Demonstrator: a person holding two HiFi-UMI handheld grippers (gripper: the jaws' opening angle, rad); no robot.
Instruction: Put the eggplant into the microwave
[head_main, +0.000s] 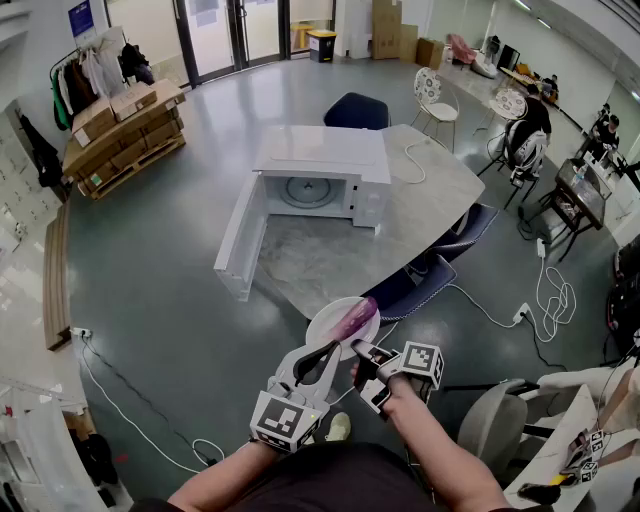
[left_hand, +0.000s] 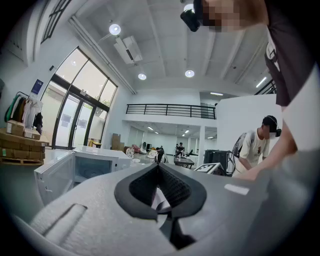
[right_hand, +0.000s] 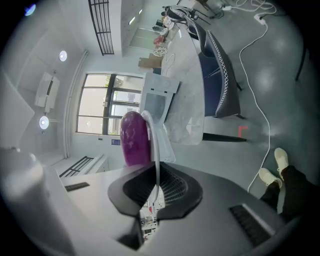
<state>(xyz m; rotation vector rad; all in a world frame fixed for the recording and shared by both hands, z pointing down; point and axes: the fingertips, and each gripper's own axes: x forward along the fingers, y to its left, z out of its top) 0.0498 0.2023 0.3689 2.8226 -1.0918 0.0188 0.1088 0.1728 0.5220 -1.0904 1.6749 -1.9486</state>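
While the microwave (head_main: 320, 160) waits open on the table (head_main: 425, 200), the right gripper (head_main: 362, 352) clamps the plate (head_main: 328, 325) rim, apparently to ferry the eggplant (head_main: 356, 317); the left gripper (head_main: 333, 348) rides closed and empty.

Bright daylight, warped fisheye edges, perhaps slight blur

Open microwave (head_main: 322, 155) on grey table (head_main: 430, 195), right tongs (head_main: 358, 349) holding white plate (head_main: 328, 326) with eggplant (head_main: 356, 318), left tongs (head_main: 332, 351) alongside

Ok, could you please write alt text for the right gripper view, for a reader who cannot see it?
The right gripper pinches the rim of a white plate carrying a purple eggplant. Beyond, a white microwave stands on a pale table.
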